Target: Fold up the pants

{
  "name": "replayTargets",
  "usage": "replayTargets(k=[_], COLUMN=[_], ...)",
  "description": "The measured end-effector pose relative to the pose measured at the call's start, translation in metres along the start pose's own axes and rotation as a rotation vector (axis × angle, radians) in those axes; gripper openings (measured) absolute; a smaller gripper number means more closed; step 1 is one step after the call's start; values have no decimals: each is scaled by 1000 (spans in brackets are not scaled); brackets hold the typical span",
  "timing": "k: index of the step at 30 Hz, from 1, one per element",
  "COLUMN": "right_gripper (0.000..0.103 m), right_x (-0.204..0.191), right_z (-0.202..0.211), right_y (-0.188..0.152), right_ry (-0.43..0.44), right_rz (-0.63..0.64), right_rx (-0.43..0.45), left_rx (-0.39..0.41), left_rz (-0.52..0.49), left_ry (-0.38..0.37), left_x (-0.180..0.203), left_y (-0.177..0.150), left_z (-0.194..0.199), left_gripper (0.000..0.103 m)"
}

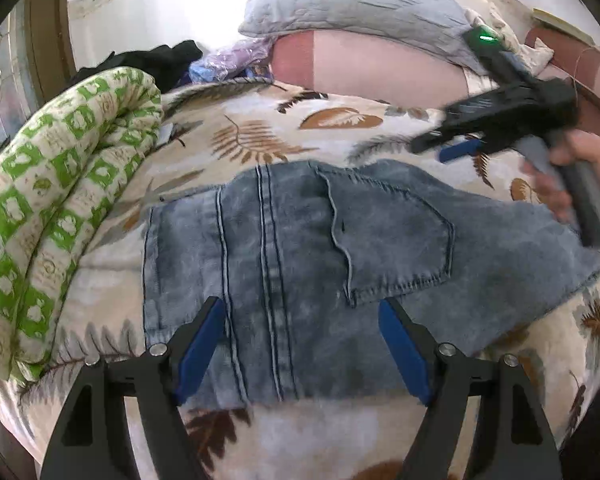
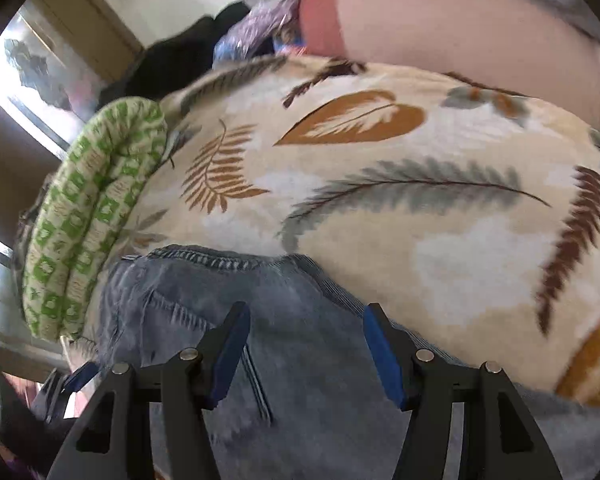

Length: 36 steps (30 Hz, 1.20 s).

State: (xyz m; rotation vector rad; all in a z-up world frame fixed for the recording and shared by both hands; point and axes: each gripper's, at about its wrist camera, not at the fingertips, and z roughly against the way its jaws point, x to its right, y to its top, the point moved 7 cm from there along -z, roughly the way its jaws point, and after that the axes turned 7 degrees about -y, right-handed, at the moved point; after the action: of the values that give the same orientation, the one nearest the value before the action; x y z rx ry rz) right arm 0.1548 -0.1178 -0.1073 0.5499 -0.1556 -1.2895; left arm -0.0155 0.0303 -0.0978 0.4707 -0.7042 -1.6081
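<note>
Faded blue denim pants (image 1: 300,248) lie folded into a flat block on a leaf-print blanket (image 1: 260,140), back pocket up. My left gripper (image 1: 302,320) is open and empty, hovering over the pants' near edge. My right gripper (image 1: 456,150) shows in the left wrist view at the upper right, held in a hand above the pants' far right corner. In the right wrist view the right gripper (image 2: 306,324) is open and empty above the pants (image 2: 300,380), close to their waistband edge.
A rolled green-and-cream quilt (image 1: 56,208) lies along the blanket's left side. A grey pillow (image 1: 356,0) and a pink pillow (image 1: 372,68) sit at the back. Dark clothes (image 1: 160,60) are piled at the back left. The leaf-print blanket (image 2: 420,200) stretches beyond the pants.
</note>
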Motion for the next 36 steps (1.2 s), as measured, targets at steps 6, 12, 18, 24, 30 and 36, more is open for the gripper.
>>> replayTargets(k=[6, 12, 18, 24, 30, 36], right_gripper=[56, 28, 5, 4, 2, 3], right_x=[-14, -25, -28, -27, -19, -1], right_z=[-31, -53, -50, -43, -55, -34], right_y=[18, 14, 15, 31, 41, 46], right_ry=[5, -18, -135, -165, -159, -64], right_rz=[36, 80, 150, 139, 93, -11], right_rx=[-42, -119, -82, -23, -29, 37], left_rx=[-72, -108, -117, -112, -115, -116], left_rz=[-15, 19, 63, 76, 75, 74], left_ry=[-20, -12, -23, -22, -18, -20], left_x=[1, -9, -17, -19, -20, -22], left_y=[-9, -15, -16, -12, -12, -12], left_z=[-12, -17, -18, -18, -20, -19], left_gripper=[79, 79, 79, 79, 79, 79])
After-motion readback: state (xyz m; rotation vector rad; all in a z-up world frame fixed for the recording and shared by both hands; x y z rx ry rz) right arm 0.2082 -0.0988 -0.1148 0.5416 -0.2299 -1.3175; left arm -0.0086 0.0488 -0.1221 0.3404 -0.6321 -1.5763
